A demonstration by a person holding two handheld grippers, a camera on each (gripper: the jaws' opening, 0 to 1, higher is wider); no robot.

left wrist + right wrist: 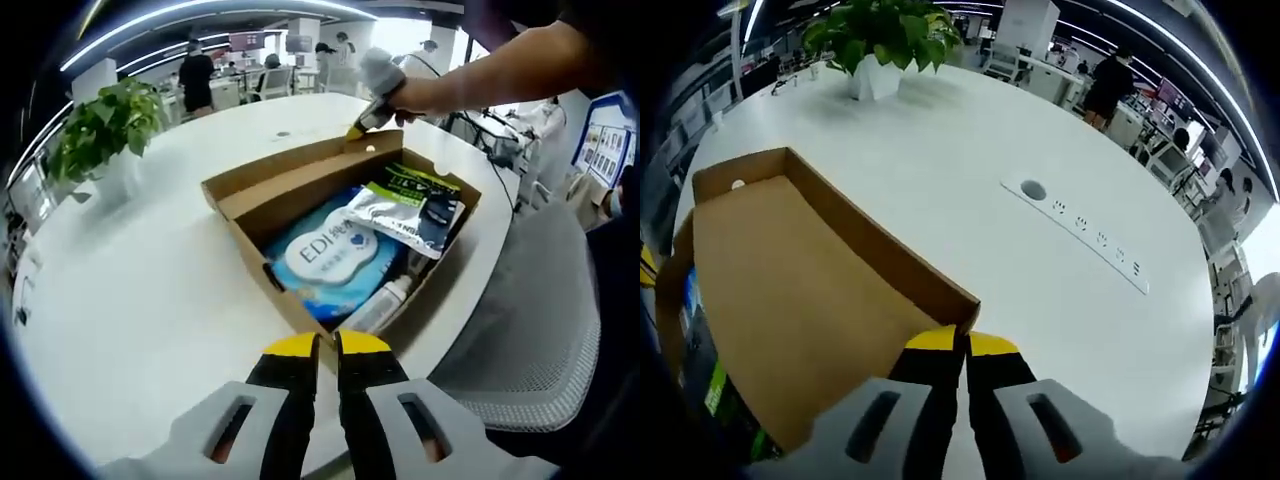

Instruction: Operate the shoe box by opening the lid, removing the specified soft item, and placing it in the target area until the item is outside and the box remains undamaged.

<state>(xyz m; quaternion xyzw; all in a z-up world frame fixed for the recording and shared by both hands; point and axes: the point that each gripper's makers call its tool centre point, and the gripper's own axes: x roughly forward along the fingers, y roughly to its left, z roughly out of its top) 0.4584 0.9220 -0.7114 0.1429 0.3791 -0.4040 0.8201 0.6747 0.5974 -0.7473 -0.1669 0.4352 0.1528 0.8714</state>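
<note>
Right gripper point(966, 343) jaws pinching lid point(790, 290)

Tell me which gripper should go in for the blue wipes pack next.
Left, probably. The left gripper is shut and free, facing the open shoe box with the blue wipes pack just ahead. The right gripper is shut on the lid, apparently holding it open.

The open brown cardboard shoe box point(330, 200) is approached freely from above. Wide bare round white tabletop point(130, 300) is left beside it; a leafy green potted plant point(105, 125) is set well apart.
</note>
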